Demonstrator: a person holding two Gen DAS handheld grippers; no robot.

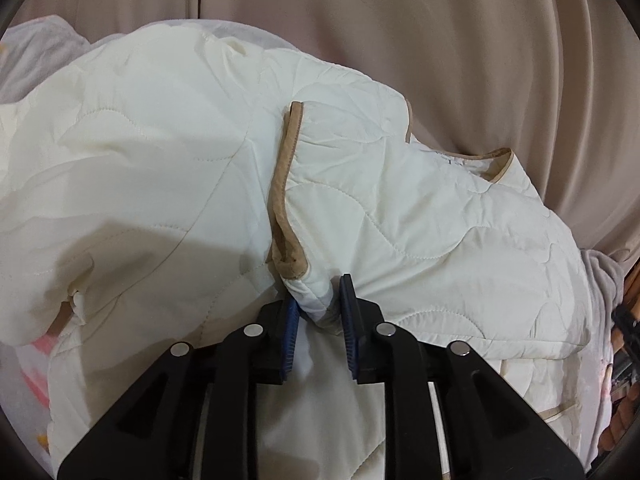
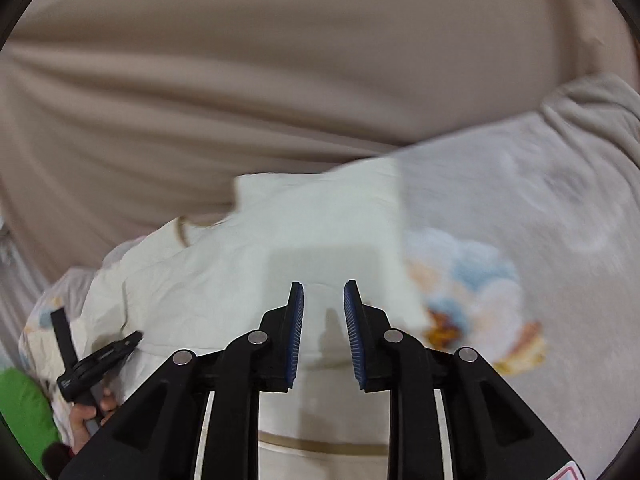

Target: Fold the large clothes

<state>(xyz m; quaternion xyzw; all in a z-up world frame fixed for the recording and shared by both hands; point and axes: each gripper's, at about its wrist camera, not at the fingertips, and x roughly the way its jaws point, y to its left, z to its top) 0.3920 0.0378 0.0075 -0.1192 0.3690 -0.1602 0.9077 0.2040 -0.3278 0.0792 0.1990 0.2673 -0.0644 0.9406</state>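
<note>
Blue ribbed pads lined both tools. At the bottom centre of the left wrist view, the left gripper (image 1: 320,300) had its fingers drawn in on a bunched fold of the cream quilted jacket (image 1: 168,184), pinching the fabric just below a corner of the tan binding (image 1: 285,184). Beyond the pinch, the jacket spread across the middle of the frame, rumpled, with the binding running up from the corner toward the centre and a second bound edge curving at the right. Behind it, beige curtain folds (image 1: 460,40) filled the top of the frame.

In the right wrist view, the right gripper (image 2: 323,304) sat at the bottom centre with its fingers parted and nothing between them; it hovered over a flat part of the jacket (image 2: 248,248). At the lower left of that frame the left gripper (image 2: 100,356) showed small, gripped by a hand (image 2: 86,414). To the right of the jacket lay a pale grey sheet with a printed cartoon pattern (image 2: 520,220), motion-blurred. Farther back, the same curtain (image 2: 260,60) covered the upper half.
</note>
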